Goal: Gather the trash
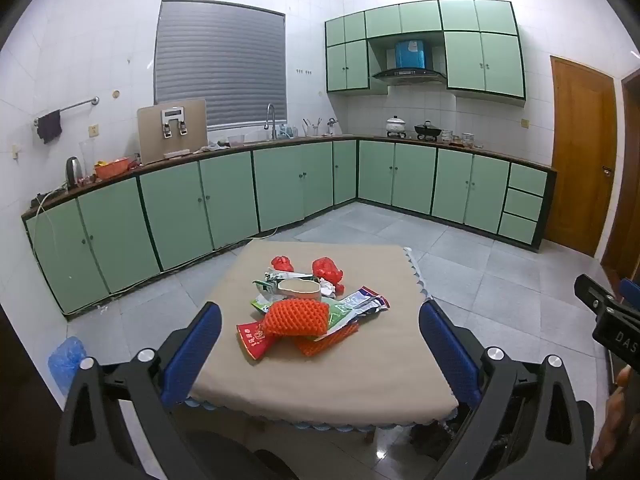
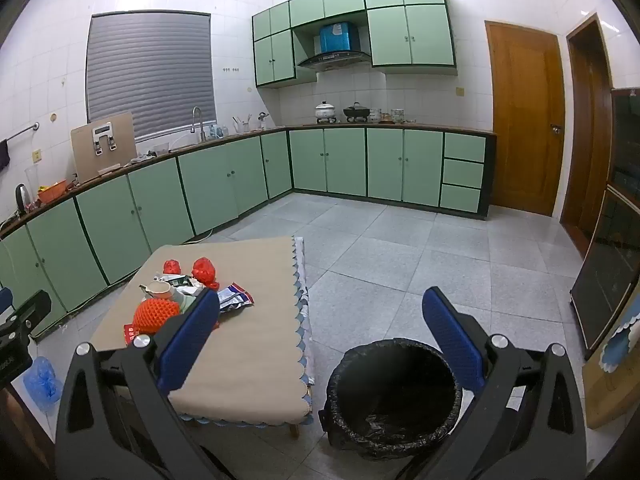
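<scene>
Both tongs spread wide, gripping nothing.
Left tongs (image 1: pixel 320 344) frame the trash pile (image 1: pixel 312 304) at centre frame on the cloth-covered surface (image 1: pixel 320 380); right tongs (image 2: pixel 320 332) hang above the black-lined bin (image 2: pixel 394 396), lower centre, pile at centre left.

A heap of litter lies near the middle of the beige-clothed low table (image 1: pixel 360 380). An orange foam fruit net (image 1: pixel 295 316) sits at the front, overlapping a red printed packet (image 1: pixel 252 338) nearer the table's front-left corner. Behind them lies a tan paper ring (image 1: pixel 299 289), perhaps a torn cup. A silver-blue foil wrapper (image 1: pixel 366 304) points toward the right edge, and two crumpled red plastic bags (image 1: pixel 327 269) lie toward the far edge. A round bin lined with a black bag (image 2: pixel 394 396) stands on the floor beside the table's front-right corner, open.
</scene>
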Available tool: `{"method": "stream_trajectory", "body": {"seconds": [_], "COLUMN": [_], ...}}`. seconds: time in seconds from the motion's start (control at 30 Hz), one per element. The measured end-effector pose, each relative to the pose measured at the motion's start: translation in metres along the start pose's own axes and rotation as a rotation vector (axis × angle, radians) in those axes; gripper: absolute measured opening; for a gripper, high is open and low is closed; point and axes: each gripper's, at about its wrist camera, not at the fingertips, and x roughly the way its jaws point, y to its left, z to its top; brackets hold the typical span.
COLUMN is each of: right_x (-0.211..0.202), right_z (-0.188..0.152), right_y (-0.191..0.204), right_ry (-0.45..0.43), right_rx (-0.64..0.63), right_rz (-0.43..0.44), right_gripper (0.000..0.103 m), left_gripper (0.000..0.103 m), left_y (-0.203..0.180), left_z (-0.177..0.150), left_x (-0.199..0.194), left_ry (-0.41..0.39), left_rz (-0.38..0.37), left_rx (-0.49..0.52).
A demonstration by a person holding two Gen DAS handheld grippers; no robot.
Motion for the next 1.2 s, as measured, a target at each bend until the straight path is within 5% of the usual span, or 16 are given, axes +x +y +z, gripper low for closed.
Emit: {"method": "stream_trajectory", "body": {"seconds": [1.2], "right_x": [0.0001], "right_z": [0.0021], "right_y": [0.0009], "right_ry": [0.001], "right_rx": [0.003], "right_rz": [0.005], "right_gripper": [0.098], "left_gripper": [0.097], "left_y": [0.0042], "left_z": [-0.001], "left_x": [0.0002], "left_ry": [0.009], "left_rz": [0.008], "left_rx": [-0.009]}}
